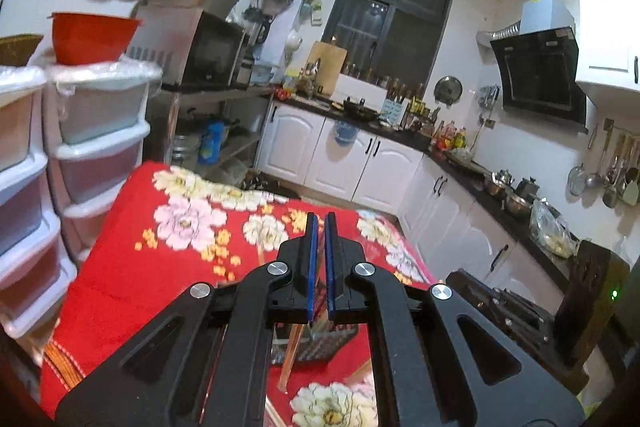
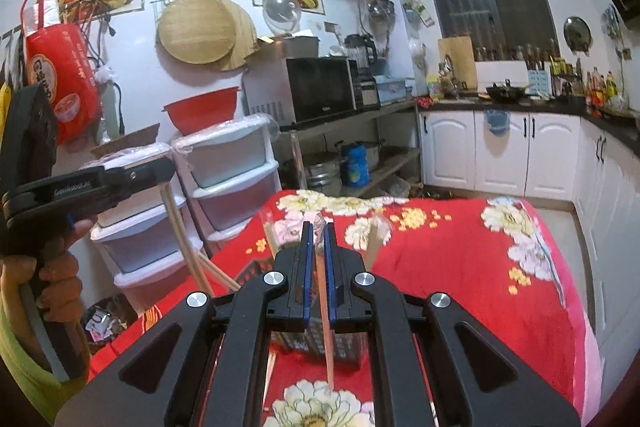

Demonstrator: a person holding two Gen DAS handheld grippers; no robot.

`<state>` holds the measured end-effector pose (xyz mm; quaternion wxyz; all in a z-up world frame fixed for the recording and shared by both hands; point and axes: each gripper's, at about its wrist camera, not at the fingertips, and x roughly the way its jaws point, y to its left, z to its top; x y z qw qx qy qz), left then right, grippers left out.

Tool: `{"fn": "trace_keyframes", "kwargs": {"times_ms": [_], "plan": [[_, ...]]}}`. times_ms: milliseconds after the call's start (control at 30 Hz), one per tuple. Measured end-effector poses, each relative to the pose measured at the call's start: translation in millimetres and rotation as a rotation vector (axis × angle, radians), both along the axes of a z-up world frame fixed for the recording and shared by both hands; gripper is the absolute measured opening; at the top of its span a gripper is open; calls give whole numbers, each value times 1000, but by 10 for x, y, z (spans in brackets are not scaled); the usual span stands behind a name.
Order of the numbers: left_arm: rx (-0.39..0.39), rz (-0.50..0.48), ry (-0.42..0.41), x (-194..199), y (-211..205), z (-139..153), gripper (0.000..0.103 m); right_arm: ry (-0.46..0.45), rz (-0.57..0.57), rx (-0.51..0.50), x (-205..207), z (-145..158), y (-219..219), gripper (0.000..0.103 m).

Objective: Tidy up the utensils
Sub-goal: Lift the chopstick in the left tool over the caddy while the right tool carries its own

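My left gripper [image 1: 319, 221] is shut on a pair of wooden chopsticks [image 1: 291, 353] that hang down under the fingers. The right wrist view shows the same gripper [image 2: 162, 167] at the left, held above the table's left edge, with the chopsticks [image 2: 188, 247] hanging from it. My right gripper [image 2: 318, 229] is shut on a thin utensil in a clear wrapper [image 2: 327, 339], over a dark slotted utensil basket [image 2: 344, 345]. The basket [image 1: 320, 345] also lies below my left gripper. Both stand above the red flowered tablecloth [image 2: 460, 267].
White plastic drawer units [image 2: 232, 179] with a red bowl [image 2: 200, 113] on top stand left of the table. A shelf with a microwave [image 2: 320, 89] is behind. White cabinets and a crowded counter [image 1: 500, 211] run along the right. A dark chair [image 1: 532, 311] stands by the table's right side.
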<state>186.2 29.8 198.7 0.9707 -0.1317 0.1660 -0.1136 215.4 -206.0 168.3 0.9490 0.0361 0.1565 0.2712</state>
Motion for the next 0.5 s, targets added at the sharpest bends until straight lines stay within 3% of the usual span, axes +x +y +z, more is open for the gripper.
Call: {"fn": "trace_keyframes", "kwargs": {"times_ms": [500], "plan": [[19,35,-79,354,-103,421,0,-89,21,26,222,456,141,6]]}}
